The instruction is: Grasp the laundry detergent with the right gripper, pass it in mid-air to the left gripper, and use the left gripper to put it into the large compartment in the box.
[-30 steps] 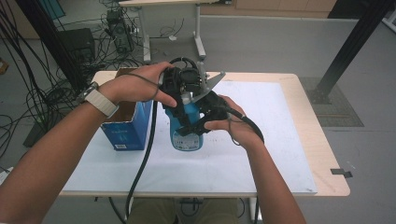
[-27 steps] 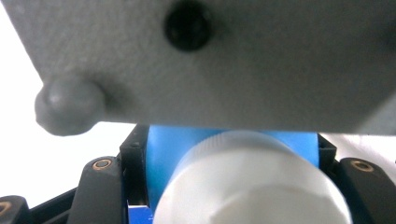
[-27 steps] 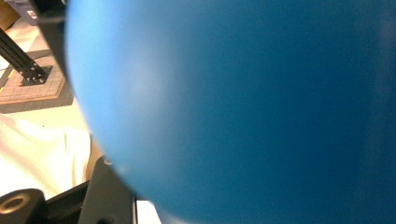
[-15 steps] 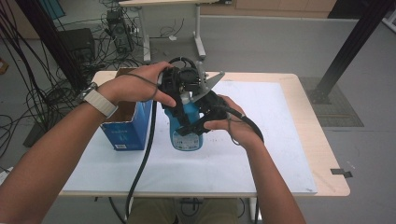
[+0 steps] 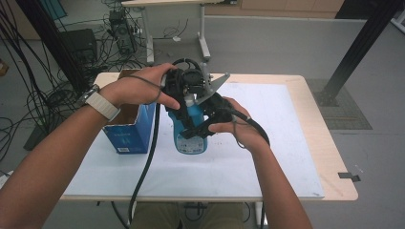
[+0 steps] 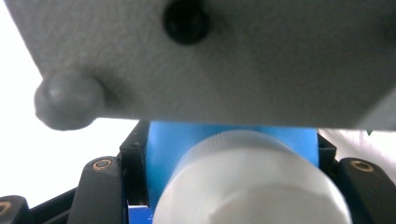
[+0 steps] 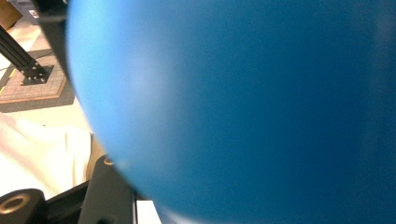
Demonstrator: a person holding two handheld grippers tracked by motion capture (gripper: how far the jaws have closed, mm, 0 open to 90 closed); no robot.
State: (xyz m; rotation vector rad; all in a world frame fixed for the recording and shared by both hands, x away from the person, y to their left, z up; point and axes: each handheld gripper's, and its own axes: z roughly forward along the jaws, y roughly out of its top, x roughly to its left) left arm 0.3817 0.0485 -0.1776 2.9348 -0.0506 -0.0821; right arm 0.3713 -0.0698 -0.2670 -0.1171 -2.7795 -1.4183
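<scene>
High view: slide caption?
Both grippers, left and right, clamp a blue bottle beside an open box.

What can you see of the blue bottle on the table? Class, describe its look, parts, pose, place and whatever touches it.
The blue bottle stands upright on the white sheet covering the table, right of the open blue box. It looks like smooth plastic, with a label low on its front and a white cap on top. The left gripper is shut on the cap from above, and the right gripper is shut on the body from the side.
</scene>
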